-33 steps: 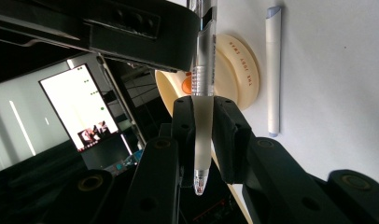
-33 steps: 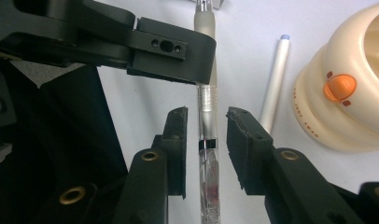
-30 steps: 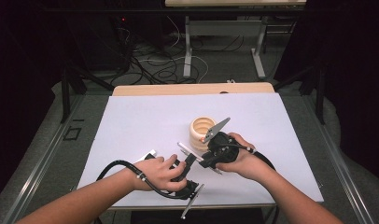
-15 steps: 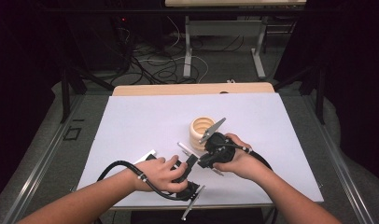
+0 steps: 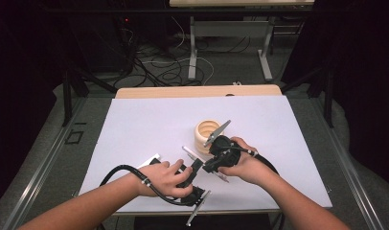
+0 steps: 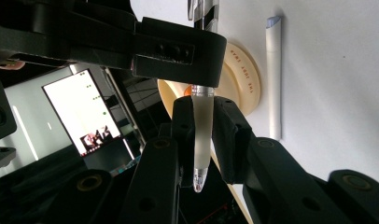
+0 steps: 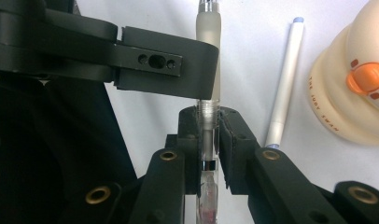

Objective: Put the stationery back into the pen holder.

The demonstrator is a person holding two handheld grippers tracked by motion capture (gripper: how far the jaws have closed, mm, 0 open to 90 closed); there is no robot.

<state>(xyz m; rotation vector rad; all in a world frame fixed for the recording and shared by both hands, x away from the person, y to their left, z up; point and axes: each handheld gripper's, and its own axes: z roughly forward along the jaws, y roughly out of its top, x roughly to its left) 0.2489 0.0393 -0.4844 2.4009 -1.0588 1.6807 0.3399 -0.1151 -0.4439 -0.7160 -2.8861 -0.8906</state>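
Observation:
Both grippers meet over the front middle of the white table and hold one pen between them. In the left gripper view, my left gripper is shut on the pen's frosted end, whose tip points toward the camera. In the right gripper view, my right gripper is shut on the pen's clear barrel, and the frosted part runs on through the other gripper's jaws. From above, the left gripper and the right gripper sit nose to nose, the pen hidden between them.
A cream round holder with an orange knob stands just behind the grippers. A second pen, white, lies on the table beside them. Cables trail from both hands. Beyond the table's far edge are table legs and floor cables.
My right hand has edged slightly left and toward the person, closer to the left gripper. The left hand has stayed put.

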